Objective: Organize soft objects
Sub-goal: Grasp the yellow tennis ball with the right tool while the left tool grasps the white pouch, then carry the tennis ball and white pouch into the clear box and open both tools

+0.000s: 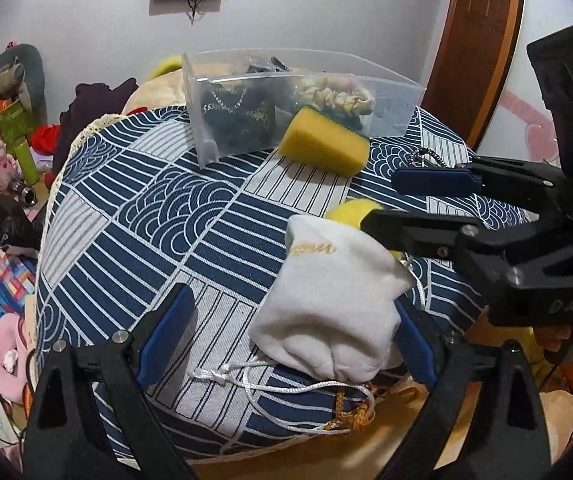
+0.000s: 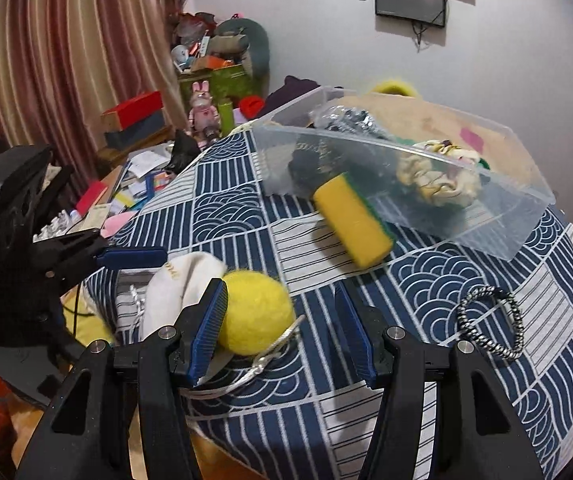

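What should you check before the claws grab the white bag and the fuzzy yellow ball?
1. Left claw open: ok, its pads stand wide apart.
2. White pouch between the left pads: ok, it sits between them, close to one pad.
3. Right claw open: ok.
4. Yellow felt ball between the right pads: ok, though it sits hard against one pad, not centred.
5. Pouch cord clear of the right claw: not ok, it trails under the ball.
6. Room in the clear bin: ok, but the yellow sponge lies at its front.
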A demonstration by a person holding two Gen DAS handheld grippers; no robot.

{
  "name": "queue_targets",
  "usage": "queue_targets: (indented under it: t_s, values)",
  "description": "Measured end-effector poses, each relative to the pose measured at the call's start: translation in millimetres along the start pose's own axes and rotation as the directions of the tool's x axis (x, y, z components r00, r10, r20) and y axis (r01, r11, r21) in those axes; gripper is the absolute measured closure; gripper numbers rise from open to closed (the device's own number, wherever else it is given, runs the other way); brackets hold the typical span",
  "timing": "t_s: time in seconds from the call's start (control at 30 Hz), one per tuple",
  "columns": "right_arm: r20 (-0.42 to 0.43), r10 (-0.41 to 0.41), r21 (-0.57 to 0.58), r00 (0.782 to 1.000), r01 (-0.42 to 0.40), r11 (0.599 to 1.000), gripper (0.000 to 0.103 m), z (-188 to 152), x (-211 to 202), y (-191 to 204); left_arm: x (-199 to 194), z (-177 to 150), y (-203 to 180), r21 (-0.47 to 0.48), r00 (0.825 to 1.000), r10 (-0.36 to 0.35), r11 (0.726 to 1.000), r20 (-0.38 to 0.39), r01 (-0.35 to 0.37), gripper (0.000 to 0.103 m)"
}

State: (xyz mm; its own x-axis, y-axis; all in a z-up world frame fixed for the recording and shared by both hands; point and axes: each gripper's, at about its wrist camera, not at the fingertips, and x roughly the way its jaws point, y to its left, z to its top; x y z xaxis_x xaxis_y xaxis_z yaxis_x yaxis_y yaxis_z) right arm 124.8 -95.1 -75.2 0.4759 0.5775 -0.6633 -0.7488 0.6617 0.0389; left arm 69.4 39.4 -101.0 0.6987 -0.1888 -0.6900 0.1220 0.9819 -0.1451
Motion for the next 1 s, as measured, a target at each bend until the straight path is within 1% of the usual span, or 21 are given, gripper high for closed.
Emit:
queue_targets:
  t_s: [0.1,0.2,0.23,0.27,0.3,0.37,0.4,0.5,0.63,0.77,0.87,1.0]
  values:
    - [-0.01,0.013,-0.003,1.0,-0.013,1.0,0.051,-0.9,1.6,1.5,3.4,-2.2,0.7,-0.015,1.0,-0.009,1.0,0.002,0.009,0.009]
    - [-0.022,0.041,0.008,0.999,-0.041,0.999,0.051,-1.7,4.9,1.3,5.9,-4.7,0.9,-0.022,1.0,-0.019,1.0,0.004,0.019,0.014]
    - [-0.027,0.053,0.014,0.998,-0.052,0.999,0.051,-1.7,7.3,1.6,5.5,-5.3,0.5,-0.021,1.0,-0.025,0.999,0.008,0.025,0.018]
    - [-0.032,0.063,0.019,0.998,-0.062,0.998,0.051,-1.9,9.3,1.3,4.8,-5.4,-0.8,-0.015,0.999,-0.032,0.999,0.011,0.033,0.024]
    - [-0.034,0.073,0.024,0.997,-0.072,0.997,0.051,-1.9,11.6,1.0,4.4,-5.0,-2.2,-0.008,0.999,-0.04,0.999,0.012,0.04,0.028]
    - [-0.037,0.086,0.03,0.996,-0.085,0.996,0.051,-1.8,14.9,1.3,2.8,-4.3,-6.2,0.01,0.998,-0.056,0.998,0.014,0.056,0.041]
    - [-0.037,0.09,0.032,0.995,-0.089,0.996,0.052,-2.1,15.1,3.0,2.2,-4.1,-8.1,0.019,0.998,-0.065,0.998,0.013,0.065,0.044]
    - [-0.035,0.124,0.035,0.992,-0.123,0.992,0.067,-2.9,16.8,5.1,1.1,-3.6,-10.6,0.027,0.997,-0.069,0.997,0.016,0.069,0.049]
    - [-0.02,0.09,0.018,0.996,-0.09,0.996,0.069,-2.8,12.8,10.1,-1.3,-2.5,-9.5,0.018,0.997,-0.078,0.997,0.018,0.078,0.057]
    - [0.012,0.019,0.031,1.0,-0.02,0.999,0.07,-2.4,1.8,2.4,-4.9,0.3,-11.7,0.033,0.997,-0.07,0.997,0.02,0.069,0.065]
    - [0.039,-0.022,0.059,0.999,0.019,0.998,0.07,0.4,-8.5,-9.6,-8.3,3.9,-12.7,0.041,0.998,-0.05,0.998,0.034,0.049,0.069]
    - [0.091,-0.069,0.106,0.993,0.059,0.993,0.07,3.0,-30.5,-28.3,-17.2,13.7,-8.0,0.026,0.997,-0.028,0.999,0.068,0.027,0.07]
